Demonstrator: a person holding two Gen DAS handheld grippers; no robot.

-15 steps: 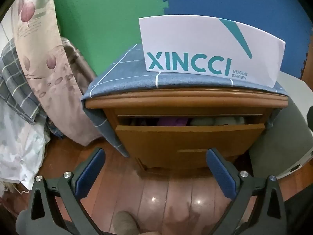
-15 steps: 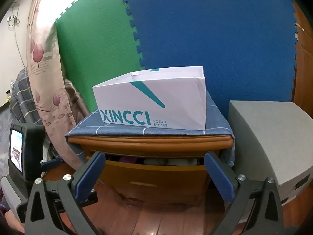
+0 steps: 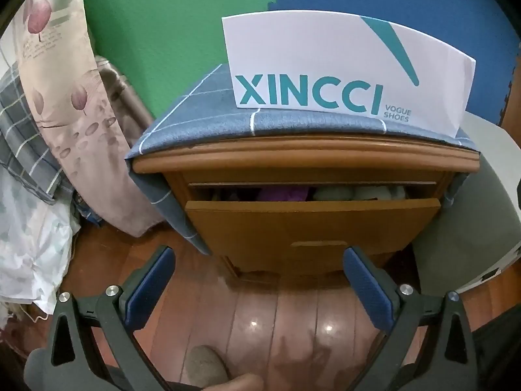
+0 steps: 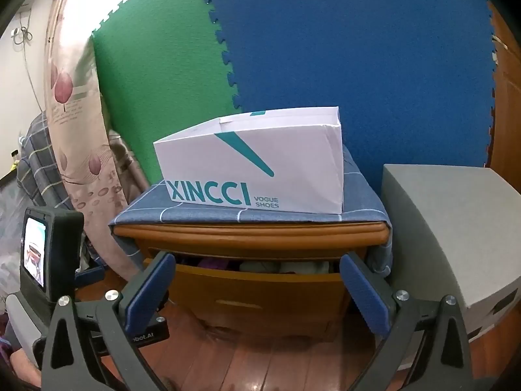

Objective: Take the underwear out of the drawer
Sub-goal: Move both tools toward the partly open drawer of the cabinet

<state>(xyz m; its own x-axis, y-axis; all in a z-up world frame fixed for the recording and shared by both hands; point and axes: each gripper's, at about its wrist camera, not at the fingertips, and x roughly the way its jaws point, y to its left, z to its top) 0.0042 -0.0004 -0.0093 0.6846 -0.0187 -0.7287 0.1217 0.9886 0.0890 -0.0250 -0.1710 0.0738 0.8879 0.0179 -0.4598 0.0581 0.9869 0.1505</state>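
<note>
A wooden nightstand has its top drawer (image 3: pixel 312 224) (image 4: pixel 257 290) pulled partly out. Folded underwear shows in the gap: a purple piece (image 3: pixel 283 193) (image 4: pixel 213 263) at the left and pale greenish-white pieces (image 3: pixel 361 192) (image 4: pixel 293 266) at the right. My left gripper (image 3: pixel 259 260) hangs wide open in front of the drawer, over the floor, with nothing between its blue pads. My right gripper (image 4: pixel 257 268) is also wide open and empty, short of the drawer front. The left gripper's body (image 4: pixel 52 254) shows at the left of the right wrist view.
A white open XINCCI shoe box (image 3: pixel 345 68) (image 4: pixel 257 163) stands on a blue checked cloth (image 3: pixel 202 123) covering the nightstand top. A grey box (image 4: pixel 456 228) stands to the right. Flowered curtain (image 3: pixel 65 97) and bedding hang at left. A person's foot (image 3: pixel 205 366) rests on the wooden floor.
Both views have shifted only slightly; the nightstand sits a touch higher in the right wrist view. Both grippers stay wide open and empty.
</note>
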